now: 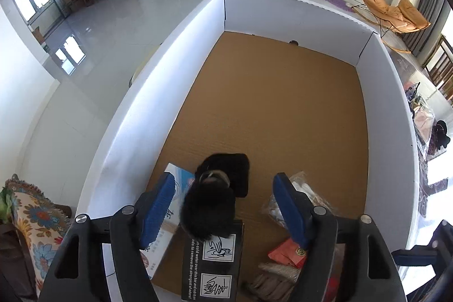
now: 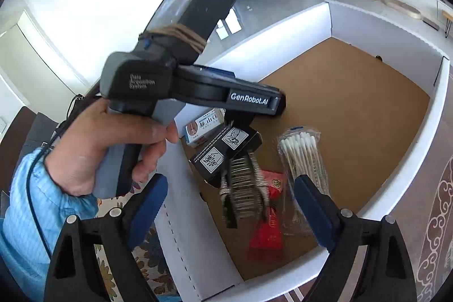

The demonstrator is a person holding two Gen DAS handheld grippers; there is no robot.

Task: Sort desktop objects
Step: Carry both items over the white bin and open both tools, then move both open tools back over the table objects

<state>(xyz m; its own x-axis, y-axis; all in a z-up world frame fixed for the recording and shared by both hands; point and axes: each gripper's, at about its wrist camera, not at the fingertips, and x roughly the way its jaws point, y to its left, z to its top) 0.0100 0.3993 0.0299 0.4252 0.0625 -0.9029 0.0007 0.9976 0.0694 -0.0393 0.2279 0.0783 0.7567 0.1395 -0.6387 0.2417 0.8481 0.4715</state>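
Black box point(image 1: 212, 265): under my left gripper point(image 1: 223, 214), jaws apart, empty.
Right gripper point(image 2: 229, 214): apart, empty.
Progress: cotton swabs point(image 2: 301, 157), red packet point(image 2: 269, 220) still clustered; sorting barely begun, I judge.

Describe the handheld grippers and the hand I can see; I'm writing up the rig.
Both grippers, left gripper and right gripper, have black frames, silver bolts and blue ribbed finger pads. The left unit's grey-black body reads "Data Acquisition System" and "GenRobot.AI", with twine wrapped around it. The bare left hand wears a light-blue sleeve; a black cable trails beside it.
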